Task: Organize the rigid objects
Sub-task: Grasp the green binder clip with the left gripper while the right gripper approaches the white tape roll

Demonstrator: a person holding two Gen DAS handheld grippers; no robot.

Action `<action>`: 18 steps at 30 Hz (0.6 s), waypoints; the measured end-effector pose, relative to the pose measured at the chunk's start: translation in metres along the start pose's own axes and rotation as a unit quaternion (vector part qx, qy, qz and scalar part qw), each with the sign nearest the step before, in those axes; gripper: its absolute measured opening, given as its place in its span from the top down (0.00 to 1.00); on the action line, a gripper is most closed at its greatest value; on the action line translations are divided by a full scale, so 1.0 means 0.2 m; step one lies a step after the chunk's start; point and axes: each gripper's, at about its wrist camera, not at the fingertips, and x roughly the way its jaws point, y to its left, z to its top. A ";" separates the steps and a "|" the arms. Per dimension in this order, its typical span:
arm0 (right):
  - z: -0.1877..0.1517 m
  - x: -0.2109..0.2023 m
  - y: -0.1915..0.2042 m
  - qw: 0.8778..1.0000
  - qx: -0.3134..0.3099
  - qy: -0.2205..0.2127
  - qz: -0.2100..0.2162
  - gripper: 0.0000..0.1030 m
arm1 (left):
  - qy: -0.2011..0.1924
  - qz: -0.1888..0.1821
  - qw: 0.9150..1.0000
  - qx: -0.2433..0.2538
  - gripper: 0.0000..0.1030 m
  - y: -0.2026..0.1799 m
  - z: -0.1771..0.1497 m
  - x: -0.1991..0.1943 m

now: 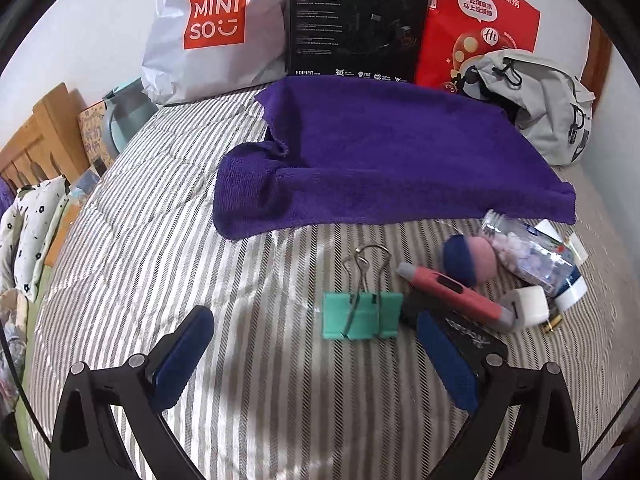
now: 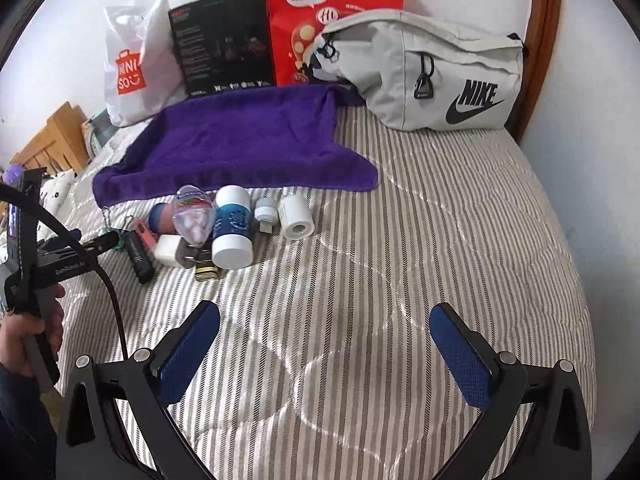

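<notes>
My left gripper [image 1: 314, 354] hangs with jaws spread wide and empty above the striped bedcover [image 1: 140, 240], the green metal binder clip [image 1: 362, 314] lying just ahead between its fingers. Right of the clip, a pink-and-grey pen-shaped tool [image 1: 456, 294] touches a white plug adapter [image 1: 528, 304]. My right gripper [image 2: 325, 344], likewise released, holds nothing, well apart from the white-capped blue bottle [image 2: 233, 232] and white tape roll [image 2: 296, 217].

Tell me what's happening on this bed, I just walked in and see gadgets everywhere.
A person holds two grippers over a striped bed, both open and empty. The left gripper hovers near a green binder clip. The right gripper hangs over bare bedding. A pile of small items lies before the purple towel.
</notes>
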 end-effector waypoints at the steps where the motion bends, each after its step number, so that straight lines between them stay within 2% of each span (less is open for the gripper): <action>1: 0.01 0.02 0.00 1.000 0.000 0.003 -0.001 0.00 | 0.001 -0.001 1.000 0.000 0.02 0.00 0.00 0.01; 9: 0.04 0.14 0.02 1.000 -0.004 0.026 -0.001 0.00 | 0.000 -0.032 0.999 0.002 0.06 0.00 0.04 0.09; 14: 0.05 0.19 0.02 0.999 -0.004 0.035 0.001 0.00 | 0.002 -0.023 1.000 0.013 0.08 0.06 0.02 0.08; 16: 0.06 0.22 0.02 0.999 -0.003 0.039 0.002 0.00 | 0.002 -0.032 0.999 0.017 0.13 0.07 0.02 0.08; 18: 0.07 0.24 0.02 0.999 -0.003 0.043 0.002 0.00 | 0.009 -0.032 0.999 0.036 0.23 0.04 0.02 0.09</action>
